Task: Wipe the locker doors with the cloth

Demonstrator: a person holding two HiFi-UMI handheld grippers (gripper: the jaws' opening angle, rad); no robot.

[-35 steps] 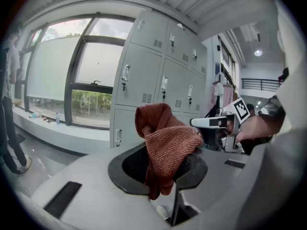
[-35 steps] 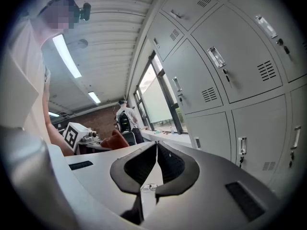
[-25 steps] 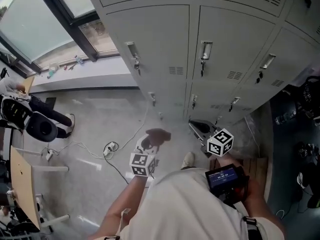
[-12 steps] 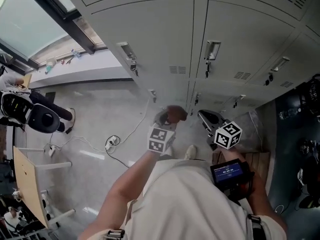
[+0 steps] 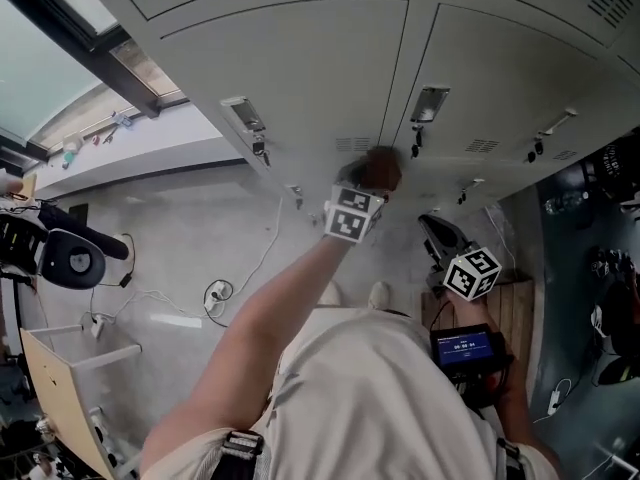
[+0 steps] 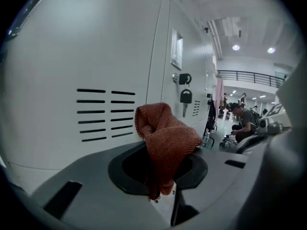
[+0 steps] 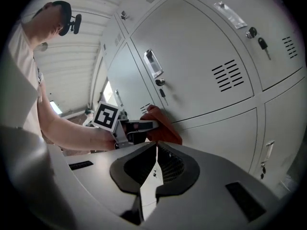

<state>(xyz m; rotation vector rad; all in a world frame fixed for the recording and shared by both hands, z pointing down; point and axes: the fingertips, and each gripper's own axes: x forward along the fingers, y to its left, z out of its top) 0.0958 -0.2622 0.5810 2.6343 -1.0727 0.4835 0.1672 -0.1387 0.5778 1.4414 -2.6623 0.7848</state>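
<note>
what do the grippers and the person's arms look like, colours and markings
The left gripper and right gripper both have grey moulded bodies with dark rounded recesses around the jaws. Each carries a white cube printed with black square markers. A small blue-lit screen is mounted by the right one. The person wears a pale top, with the forearms bare.

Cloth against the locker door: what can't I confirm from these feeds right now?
- Contact: in the head view the bulk of the cloth hides where it meets the locker door. The left gripper view shows it bunched before the vents; whether it touches is unclear.
- Tips of the left gripper tongs: buried in the cloth, left gripper view.
- Dirt on the door: too fine to see in any view.
</note>
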